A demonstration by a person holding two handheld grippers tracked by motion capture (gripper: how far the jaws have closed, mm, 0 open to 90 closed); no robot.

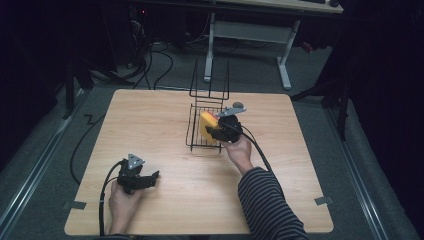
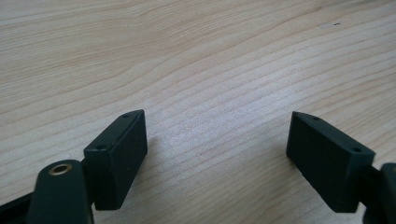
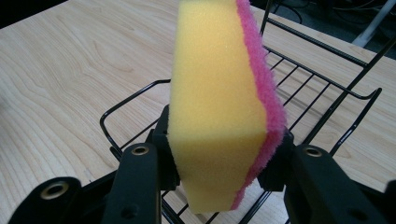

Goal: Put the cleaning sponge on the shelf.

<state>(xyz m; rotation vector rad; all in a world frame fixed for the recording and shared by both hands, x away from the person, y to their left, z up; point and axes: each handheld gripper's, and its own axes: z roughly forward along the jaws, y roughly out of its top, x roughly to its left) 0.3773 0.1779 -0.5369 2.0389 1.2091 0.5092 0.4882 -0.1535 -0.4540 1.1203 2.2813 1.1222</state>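
Right gripper (image 3: 219,172) is clamping yellow sponge (image 3: 217,102) over far wire rack (image 3: 327,88); left gripper (image 2: 217,154) is idling wide open, empty. Sponge could be snagging on rack's wires.

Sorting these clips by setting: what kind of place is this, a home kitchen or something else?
Probably a lab or workshop, not a kitchen. The wooden table stands on grey carpet amid trailing floor cables, with a white-framed desk behind it in a dark room. The wire rack and sponge look like props.

Black claws (image 1: 150,177) with grey three-cornered plates, black cables, striped sleeve (image 1: 267,202)
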